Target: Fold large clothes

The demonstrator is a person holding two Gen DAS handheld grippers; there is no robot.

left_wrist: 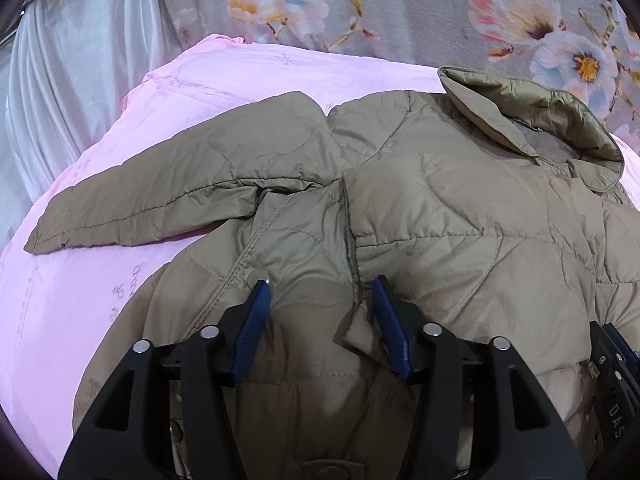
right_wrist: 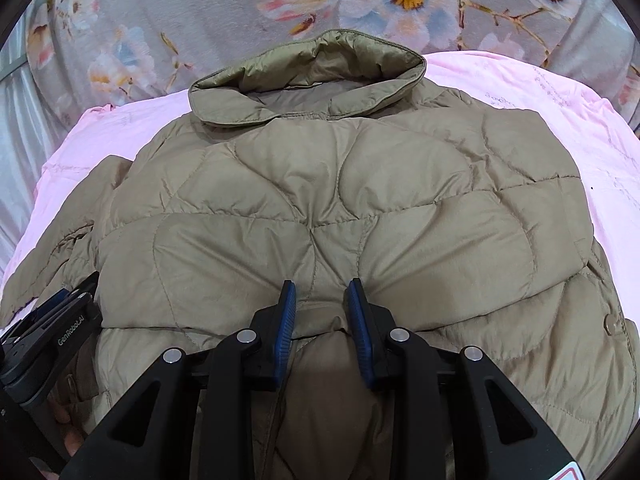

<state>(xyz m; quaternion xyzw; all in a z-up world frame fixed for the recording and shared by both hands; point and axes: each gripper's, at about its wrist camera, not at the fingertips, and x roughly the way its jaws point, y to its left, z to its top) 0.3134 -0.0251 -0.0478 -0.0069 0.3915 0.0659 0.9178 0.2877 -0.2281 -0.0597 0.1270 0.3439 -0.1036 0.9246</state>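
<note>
A khaki quilted puffer jacket (left_wrist: 440, 208) lies on a pink sheet (left_wrist: 120, 128), collar (left_wrist: 532, 120) at the far right, one sleeve (left_wrist: 160, 200) stretched out to the left. My left gripper (left_wrist: 322, 284) hangs over the jacket's lower part with its jaws apart and fabric bulging between the blue pads (left_wrist: 256, 320). In the right wrist view the jacket (right_wrist: 320, 200) fills the frame, collar (right_wrist: 312, 76) at the far end. My right gripper (right_wrist: 322, 284) has its jaws narrowly apart with a fold of jacket fabric between them. The left gripper's body (right_wrist: 48, 336) shows at the left edge.
A grey floral blanket (left_wrist: 400, 4) lies beyond the pink sheet, also in the right wrist view (right_wrist: 200, 12). A silvery satin cloth (left_wrist: 72, 80) hangs at the far left. Bare pink sheet (right_wrist: 560, 120) shows to the right of the jacket.
</note>
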